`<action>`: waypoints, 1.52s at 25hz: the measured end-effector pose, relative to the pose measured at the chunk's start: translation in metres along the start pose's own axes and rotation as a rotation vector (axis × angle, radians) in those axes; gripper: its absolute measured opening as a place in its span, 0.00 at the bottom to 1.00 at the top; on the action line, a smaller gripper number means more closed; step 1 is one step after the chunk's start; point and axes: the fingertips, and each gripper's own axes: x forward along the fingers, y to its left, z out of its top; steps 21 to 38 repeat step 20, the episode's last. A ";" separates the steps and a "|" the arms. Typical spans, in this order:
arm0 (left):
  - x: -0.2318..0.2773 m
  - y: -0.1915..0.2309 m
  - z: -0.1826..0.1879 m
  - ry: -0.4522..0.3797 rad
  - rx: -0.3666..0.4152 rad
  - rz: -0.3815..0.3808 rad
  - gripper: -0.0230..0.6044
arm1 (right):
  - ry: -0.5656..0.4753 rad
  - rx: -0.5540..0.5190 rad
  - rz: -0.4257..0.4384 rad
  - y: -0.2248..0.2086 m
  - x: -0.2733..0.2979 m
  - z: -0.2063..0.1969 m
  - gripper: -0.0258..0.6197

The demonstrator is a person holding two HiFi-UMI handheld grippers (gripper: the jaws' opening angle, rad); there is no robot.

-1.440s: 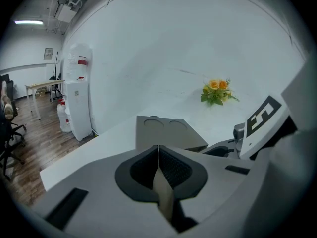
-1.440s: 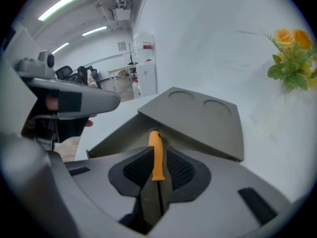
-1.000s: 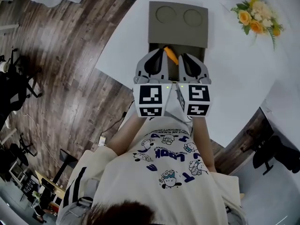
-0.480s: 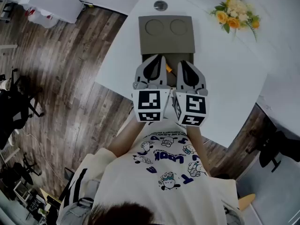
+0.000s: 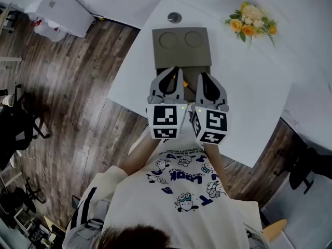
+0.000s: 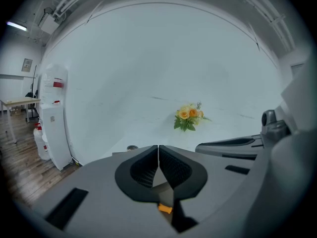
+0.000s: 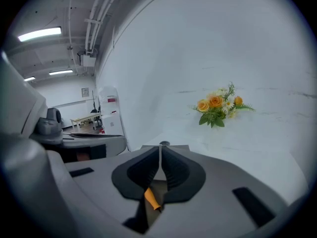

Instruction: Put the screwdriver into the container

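Observation:
A grey container (image 5: pixel 181 48) stands on the white table (image 5: pixel 249 97); its far half is a lid with two round recesses. Its near compartment lies open under my grippers. The screwdriver's orange handle (image 5: pixel 185 82) shows in that compartment between the two grippers, and also below the jaws in the left gripper view (image 6: pixel 165 208) and the right gripper view (image 7: pixel 152 200). My left gripper (image 5: pixel 173 70) and right gripper (image 5: pixel 201 77) hover side by side above it. Both are shut with nothing between the jaws, left gripper (image 6: pixel 158 148) and right gripper (image 7: pixel 160 160).
A bunch of yellow and orange flowers (image 5: pixel 249 25) lies at the table's far right. A small round metal fitting (image 5: pixel 174 17) sits beyond the container. Wooden floor (image 5: pixel 78 102) and a white cabinet (image 5: pixel 54 7) are to the left.
The head view has shifted, so container and flowers sit lower and further left. Both grippers stay shut side by side over the open compartment. Less of the orange handle shows.

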 end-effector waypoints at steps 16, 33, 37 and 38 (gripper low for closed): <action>-0.010 -0.007 0.008 -0.024 0.018 -0.019 0.07 | -0.044 0.006 -0.031 -0.003 -0.011 0.010 0.10; -0.017 -0.005 0.011 -0.030 0.018 -0.018 0.07 | -0.043 -0.002 -0.039 0.001 -0.016 0.012 0.10; -0.017 -0.005 0.011 -0.030 0.018 -0.018 0.07 | -0.043 -0.002 -0.039 0.001 -0.016 0.012 0.10; -0.017 -0.005 0.011 -0.030 0.018 -0.018 0.07 | -0.043 -0.002 -0.039 0.001 -0.016 0.012 0.10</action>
